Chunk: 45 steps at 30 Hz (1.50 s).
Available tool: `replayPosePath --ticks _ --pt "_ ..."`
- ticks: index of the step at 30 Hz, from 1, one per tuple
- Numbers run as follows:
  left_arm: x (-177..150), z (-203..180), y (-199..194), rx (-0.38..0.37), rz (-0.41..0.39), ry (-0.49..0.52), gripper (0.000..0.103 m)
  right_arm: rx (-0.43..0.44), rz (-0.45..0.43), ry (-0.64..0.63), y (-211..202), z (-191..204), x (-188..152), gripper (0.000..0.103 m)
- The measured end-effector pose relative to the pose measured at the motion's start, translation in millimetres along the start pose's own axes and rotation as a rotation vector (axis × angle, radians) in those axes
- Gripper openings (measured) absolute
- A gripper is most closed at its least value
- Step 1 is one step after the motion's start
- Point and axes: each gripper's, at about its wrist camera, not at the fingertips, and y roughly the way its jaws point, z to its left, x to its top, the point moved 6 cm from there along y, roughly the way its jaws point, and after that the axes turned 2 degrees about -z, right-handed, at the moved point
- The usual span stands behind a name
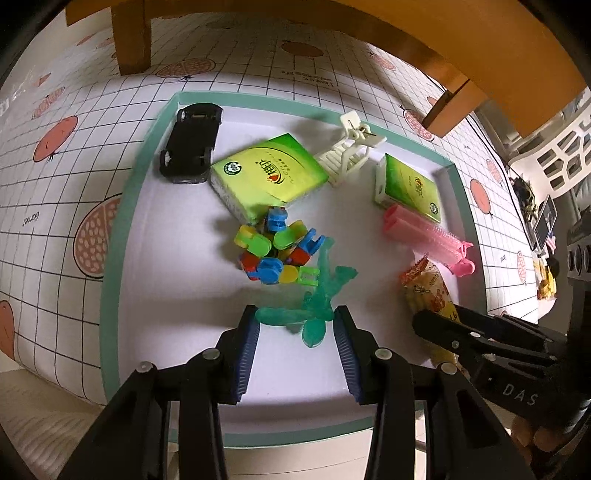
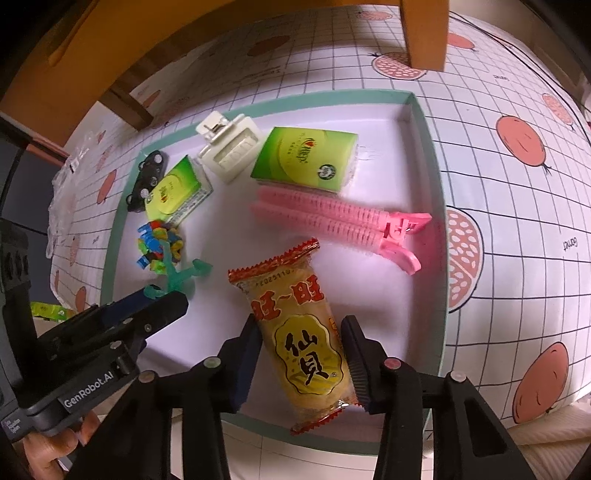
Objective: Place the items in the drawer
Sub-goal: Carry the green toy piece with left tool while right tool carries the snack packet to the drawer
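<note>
A shallow drawer (image 1: pixel 110 258) with a teal rim (image 2: pixel 439 221) and white floor lies on a grid-patterned mat. My left gripper (image 1: pixel 295 321) has its blue pads against both sides of a translucent green toy figure (image 1: pixel 321 291) low over the drawer's front half; the right wrist view shows the figure (image 2: pixel 177 277) sticking out of the left gripper (image 2: pixel 162 299). My right gripper (image 2: pixel 301 332) is shut on a rice cracker packet (image 2: pixel 299 332), red-edged and yellow, whose near end overhangs the front rim. The left wrist view shows the packet (image 1: pixel 428 291) at the right.
In the drawer lie a black toy car (image 1: pixel 192 144), two green tissue packs (image 1: pixel 269 173) (image 1: pixel 410 188), a cream hair claw (image 1: pixel 351 147), a pink hair clip (image 2: pixel 332 221) and a cluster of coloured blocks (image 1: pixel 277 247). Wooden legs (image 1: pixel 131 37) (image 2: pixel 424 33) stand beyond it.
</note>
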Motion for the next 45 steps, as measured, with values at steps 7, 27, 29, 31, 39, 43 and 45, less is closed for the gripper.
replayPosePath --ticks 7,27,29,31,39,43,45 --pt "-1 -5 -10 -0.022 -0.028 0.015 0.043 0.016 -0.044 -0.003 -8 1 5 0.042" --pt "14 -9 -64 -0.064 -0.212 0.027 0.042 0.100 -0.262 0.005 -53 12 21 0.041" --pt "18 -11 -74 -0.072 -0.239 0.028 0.042 0.109 -0.280 0.011 -62 13 21 0.041" --pt "24 -13 -91 -0.089 -0.280 0.025 0.042 0.113 -0.301 0.011 -72 14 23 0.041" --pt "64 -29 -181 -0.151 -0.496 0.063 0.042 0.176 -0.521 -0.076 -168 46 47 0.041" --pt "92 -37 -227 -0.172 -0.595 0.090 0.042 0.190 -0.625 -0.131 -219 65 72 0.041" --pt "111 -38 -247 -0.172 -0.637 0.094 0.042 0.187 -0.665 -0.158 -241 74 87 0.041"
